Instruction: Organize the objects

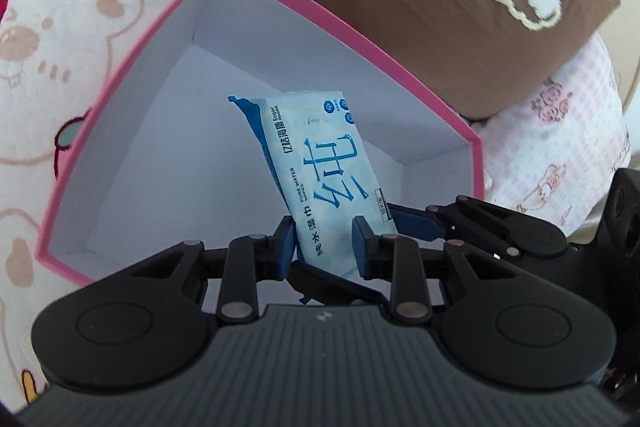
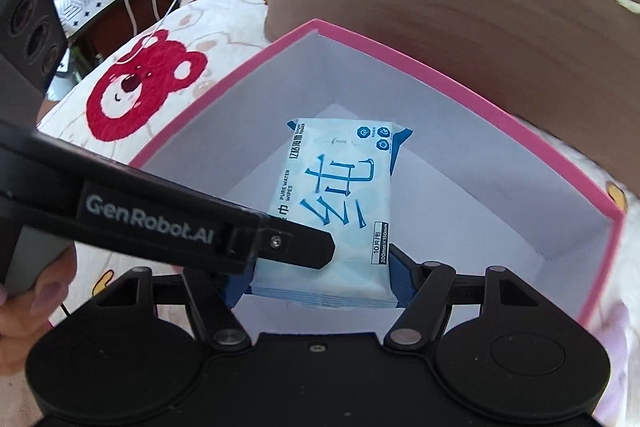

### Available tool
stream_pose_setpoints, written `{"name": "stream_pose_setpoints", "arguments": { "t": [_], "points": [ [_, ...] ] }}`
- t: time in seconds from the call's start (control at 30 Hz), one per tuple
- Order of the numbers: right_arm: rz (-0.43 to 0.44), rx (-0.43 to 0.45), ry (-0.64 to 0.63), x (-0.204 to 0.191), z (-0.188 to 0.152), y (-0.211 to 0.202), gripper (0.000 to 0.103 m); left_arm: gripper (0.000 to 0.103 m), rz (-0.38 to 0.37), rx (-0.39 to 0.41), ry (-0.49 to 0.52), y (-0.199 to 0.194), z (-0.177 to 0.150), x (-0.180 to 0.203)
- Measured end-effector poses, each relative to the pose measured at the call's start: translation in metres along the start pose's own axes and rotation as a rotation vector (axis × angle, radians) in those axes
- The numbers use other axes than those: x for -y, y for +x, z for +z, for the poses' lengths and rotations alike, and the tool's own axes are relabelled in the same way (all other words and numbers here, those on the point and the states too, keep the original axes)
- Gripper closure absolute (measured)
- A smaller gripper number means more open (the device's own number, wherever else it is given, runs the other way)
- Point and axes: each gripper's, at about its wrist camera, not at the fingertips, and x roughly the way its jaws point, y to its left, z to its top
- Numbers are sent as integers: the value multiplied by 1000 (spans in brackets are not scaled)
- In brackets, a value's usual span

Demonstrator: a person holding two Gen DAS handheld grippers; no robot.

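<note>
Right wrist view shows both grippers' jaws, right (image 2: 320, 279) and left (image 2: 316, 247), pinching the soft, light wipes pack (image 2: 340, 203) by its near end over the pink box (image 2: 520, 107) on the bed.

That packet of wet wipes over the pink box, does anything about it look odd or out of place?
Yes: the wet wipes packet hangs tilted over the pink box rather than lying flat inside. Both grippers clamp its near end at once: the right gripper across its width, the left gripper across its thin edge. The packet looks undamaged.
</note>
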Motion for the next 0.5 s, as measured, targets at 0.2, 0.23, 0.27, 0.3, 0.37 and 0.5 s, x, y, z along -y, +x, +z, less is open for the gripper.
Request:
{"name": "stream_pose_setpoints", "arguments": {
  "t": [0.2, 0.23, 0.27, 0.3, 0.37, 0.5],
  "points": [
    [-6, -21, -85, 5, 12, 18, 30, 79, 23, 5, 16, 9, 7, -3],
    [7, -24, -82, 7, 13, 20, 30, 79, 28, 9, 17, 9, 8, -4],
    [13, -22, -86, 9, 13, 21, 30, 79, 30, 14, 25, 11, 9, -3],
    [10, -17, -94, 10, 14, 23, 30, 79, 33, 18, 28, 13, 10, -3],
    [25, -30, -106, 13, 18, 28, 30, 79, 42, 10, 29, 16, 11, -5],
    [57, -61, -185, 14, 20, 37, 30, 79, 70, -9, 56, 18, 9, -7]
  ]
}}
